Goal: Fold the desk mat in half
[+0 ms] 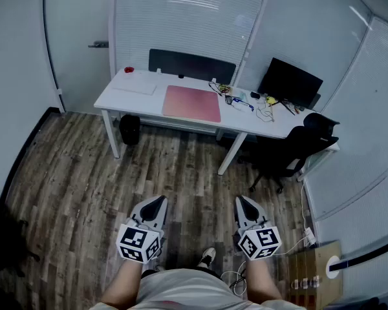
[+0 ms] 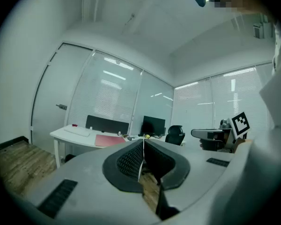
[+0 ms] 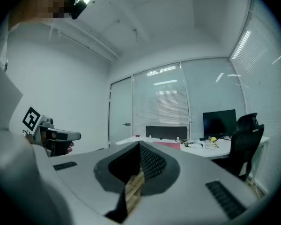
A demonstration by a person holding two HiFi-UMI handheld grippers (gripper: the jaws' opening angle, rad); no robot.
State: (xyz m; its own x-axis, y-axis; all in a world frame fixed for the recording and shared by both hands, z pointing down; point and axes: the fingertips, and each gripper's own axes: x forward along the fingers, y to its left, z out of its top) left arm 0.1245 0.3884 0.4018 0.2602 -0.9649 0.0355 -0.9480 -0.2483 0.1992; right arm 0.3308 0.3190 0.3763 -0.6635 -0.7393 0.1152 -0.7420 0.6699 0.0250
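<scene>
Room: small office with glass walls and blinds, a wood-plank floor [image 1: 77,173], and a white counter [image 1: 119,97] at the far side.
Counter: carries a white keyboard [image 1: 136,86] at its left end, a tangle of cables [image 1: 246,102] and a dark monitor [image 1: 290,82] toward its right. A black chair [image 1: 291,150] stands off the right end.
Desk mat [image 1: 192,103]: pink, lying flat and unfolded on the middle of the counter, between the keyboard and the cables, and well apart from both tools.
Left tool [image 1: 158,204]: held low in front of the person's body over the floor. Its jaws meet along their whole length, with nothing between them.
Right tool [image 1: 242,204]: level with the left one and beside it. Its jaws are likewise pressed together and hold nothing.
Step in hand: the approach, as I judge it. No fold has begun, and the person stands well back from the counter.
Next move: likely walking up to the counter, parting both pairs of jaws, and pinching the two corners of one edge of the mat. Since the mat lies flat, a corner will probably need lifting before the jaws can close on it.
Watch for: the cables just beside the mat's right edge, which could catch as that side comes over.
</scene>
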